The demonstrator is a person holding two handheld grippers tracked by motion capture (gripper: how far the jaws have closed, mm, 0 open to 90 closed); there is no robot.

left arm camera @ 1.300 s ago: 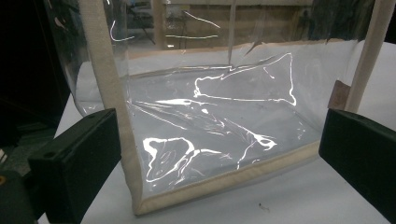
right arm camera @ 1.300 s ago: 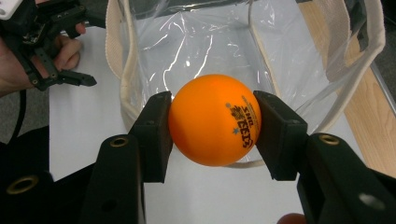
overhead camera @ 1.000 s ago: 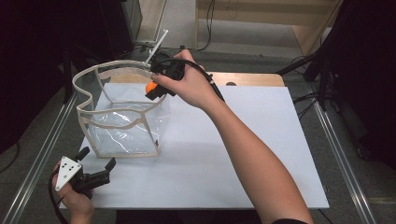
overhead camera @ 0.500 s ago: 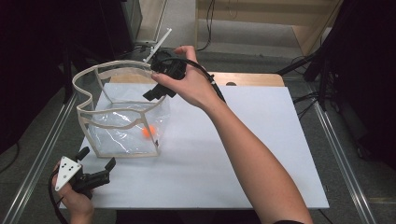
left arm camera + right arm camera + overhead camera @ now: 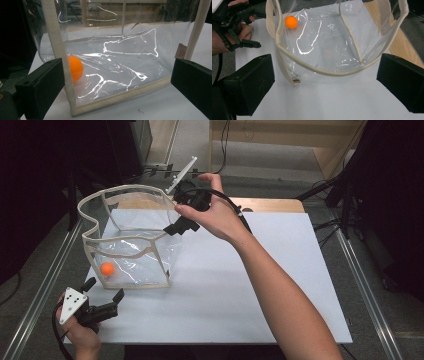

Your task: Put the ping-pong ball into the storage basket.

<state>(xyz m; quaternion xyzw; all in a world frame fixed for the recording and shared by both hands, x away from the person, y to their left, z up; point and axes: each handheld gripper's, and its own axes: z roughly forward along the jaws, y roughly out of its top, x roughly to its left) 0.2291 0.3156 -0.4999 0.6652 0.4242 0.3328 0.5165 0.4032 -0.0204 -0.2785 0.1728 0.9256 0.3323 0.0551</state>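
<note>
A clear plastic bag (image 5: 131,189) with beige trim stands open on the left of the white table. An orange ball (image 5: 107,268) lies on its floor, in the near left corner. My right gripper (image 5: 176,227) hangs open over the bag's right rim, nothing between its jaws. Its own view looks down past the rim (image 5: 332,72) to the ball (image 5: 291,22). My left gripper (image 5: 104,289) rests open at the table's near left corner, just in front of the bag (image 5: 56,45). The ball (image 5: 75,68) shows through the bag wall, close to its left jaw. The other hand (image 5: 227,37) shows beyond the bag.
The white table sheet (image 5: 260,285) spreads wide to the right of the bag. Metal rails (image 5: 45,270) run along both table sides. A wooden edge (image 5: 270,205) and cables lie at the back.
The orange ball left my right gripper's jaws, fell into the bag and came to rest at its near left corner. The right gripper is now open. The left gripper stayed put.
</note>
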